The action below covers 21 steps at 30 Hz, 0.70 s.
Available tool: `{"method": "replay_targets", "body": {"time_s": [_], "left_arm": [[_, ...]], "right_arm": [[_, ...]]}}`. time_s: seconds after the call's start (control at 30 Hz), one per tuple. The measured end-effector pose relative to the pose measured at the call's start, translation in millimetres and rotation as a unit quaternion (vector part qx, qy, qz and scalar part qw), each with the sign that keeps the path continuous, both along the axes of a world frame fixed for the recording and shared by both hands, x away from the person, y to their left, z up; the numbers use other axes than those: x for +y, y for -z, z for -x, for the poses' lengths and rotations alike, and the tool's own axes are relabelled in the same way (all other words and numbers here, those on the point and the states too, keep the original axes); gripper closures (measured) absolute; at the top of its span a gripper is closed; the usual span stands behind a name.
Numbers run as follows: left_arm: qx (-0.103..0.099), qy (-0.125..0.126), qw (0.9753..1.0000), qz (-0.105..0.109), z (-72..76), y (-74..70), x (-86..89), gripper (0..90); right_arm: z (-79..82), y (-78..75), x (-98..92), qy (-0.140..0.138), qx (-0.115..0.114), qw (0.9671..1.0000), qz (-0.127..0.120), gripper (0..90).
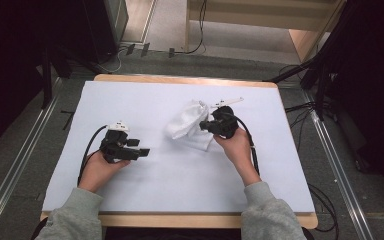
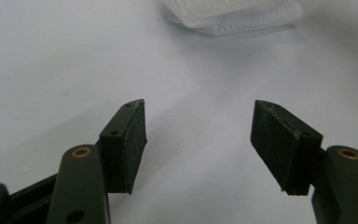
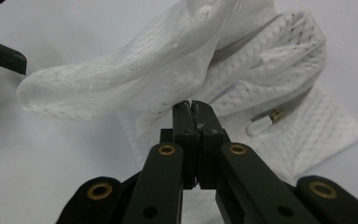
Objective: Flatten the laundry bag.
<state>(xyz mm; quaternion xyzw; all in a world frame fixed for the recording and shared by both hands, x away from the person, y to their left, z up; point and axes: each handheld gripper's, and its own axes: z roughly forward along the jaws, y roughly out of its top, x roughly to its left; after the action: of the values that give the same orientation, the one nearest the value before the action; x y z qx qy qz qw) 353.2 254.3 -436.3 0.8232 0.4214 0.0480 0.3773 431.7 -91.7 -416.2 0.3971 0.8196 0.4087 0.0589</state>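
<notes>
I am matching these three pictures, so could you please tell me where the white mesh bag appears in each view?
High view: the white mesh bag lies just right of centre, at the right gripper.
Left gripper view: its edge is at the top, beyond the open jaws.
Right gripper view: it spans the upper middle, pinched by the shut jaws.
Shared landmark: the white table cover.

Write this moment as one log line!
right gripper: shut on mesh bag | left gripper: open, apart from bag | table
</notes>
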Motion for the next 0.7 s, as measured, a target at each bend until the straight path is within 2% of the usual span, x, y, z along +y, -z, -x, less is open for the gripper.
{"method": "replay_targets", "body": {"time_s": [0.2, 0.47, 0.6, 0.7], "left_arm": [[0.000, -0.009, 1.0000, 0.000, 4.8, 0.1, 6.6, 36.8], [-0.001, -0.022, 0.9998, -0.003, 12.6, 0.9, 16.2, 36.7], [-0.001, -0.026, 0.9997, -0.005, 15.2, 1.3, 19.8, 36.8], [0.000, -0.033, 0.9995, -0.004, 17.8, 0.8, 22.4, 36.7]], "right_arm": [[-11.8, -4.7, 17.0, -0.015, -0.005, 0.9999, 0.006, 90.0], [-27.3, -10.6, 39.8, -0.036, -0.016, 0.9992, 0.002, 89.4], [-30.0, -15.2, 42.7, -0.041, -0.020, 0.9990, 0.000, 84.9], [-30.5, -17.6, 38.8, -0.034, -0.020, 0.9992, 0.005, 80.9]]}}
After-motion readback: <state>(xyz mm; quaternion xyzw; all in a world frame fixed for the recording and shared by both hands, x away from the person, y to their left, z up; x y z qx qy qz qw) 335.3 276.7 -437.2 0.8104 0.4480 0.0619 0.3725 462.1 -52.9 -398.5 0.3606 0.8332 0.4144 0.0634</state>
